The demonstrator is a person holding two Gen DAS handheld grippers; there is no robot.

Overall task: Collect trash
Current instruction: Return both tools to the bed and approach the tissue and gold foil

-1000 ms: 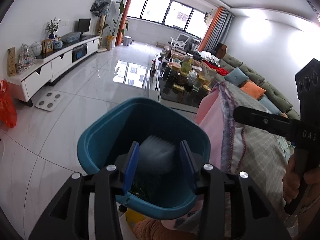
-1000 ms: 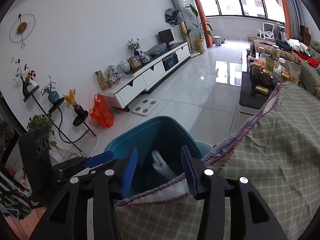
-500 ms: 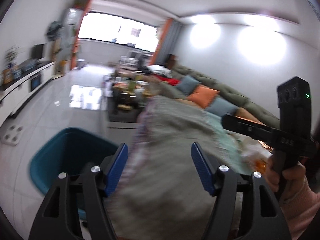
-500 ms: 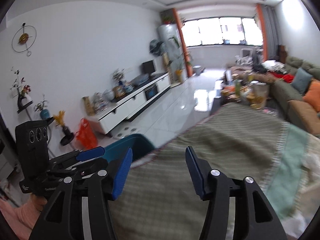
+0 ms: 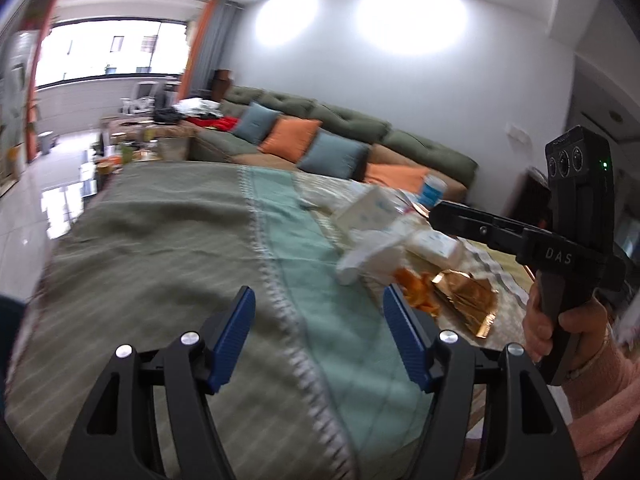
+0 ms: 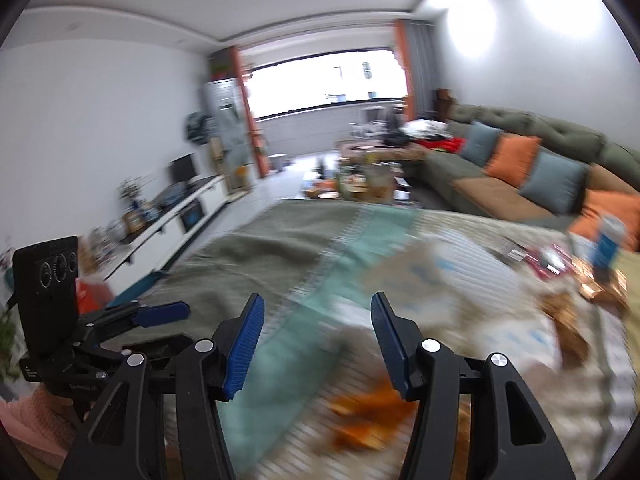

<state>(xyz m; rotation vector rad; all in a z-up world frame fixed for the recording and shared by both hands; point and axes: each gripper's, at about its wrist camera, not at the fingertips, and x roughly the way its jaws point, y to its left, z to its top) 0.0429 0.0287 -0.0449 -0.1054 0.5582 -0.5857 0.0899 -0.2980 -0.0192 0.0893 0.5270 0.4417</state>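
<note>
In the left wrist view, your left gripper [image 5: 316, 338] has its jaws wide open and they hold nothing. Under them you see only the green and teal cloth [image 5: 168, 248] that covers the worktop. The trash pile [image 5: 404, 248] lies ahead and to the right of these jaws, near but not between them. It is a loose heap: a white carton [image 5: 370, 210] tilted on top, crumpled white paper [image 5: 368, 258] with its long side running from near-left to far-right, orange peel [image 5: 416, 290] just beside the right jaw, and a gold foil wrapper [image 5: 468, 292] further right. Your right gripper [image 5: 440, 214] reaches in from the right, and its tip is over the far side of the pile. From this view I cannot tell if it touches anything.

In the right wrist view, the right gripper [image 6: 316, 344] is also open and empty. This picture is much blurred. Here the trash is right below and ahead of the jaws: an orange blur, probably the peel [image 6: 372, 412], lies low between them, and the pale paper and carton [image 6: 440, 276] spread ahead and to the right. A blue and white cup [image 6: 610, 240] stands far right; it is not clear if it is trash. The left gripper [image 6: 160, 314] is at the left, over bare cloth.

I judge that your right hand is nearer to the pile. Your next move is to go down a little on the closest piece and close across its short side.
</note>
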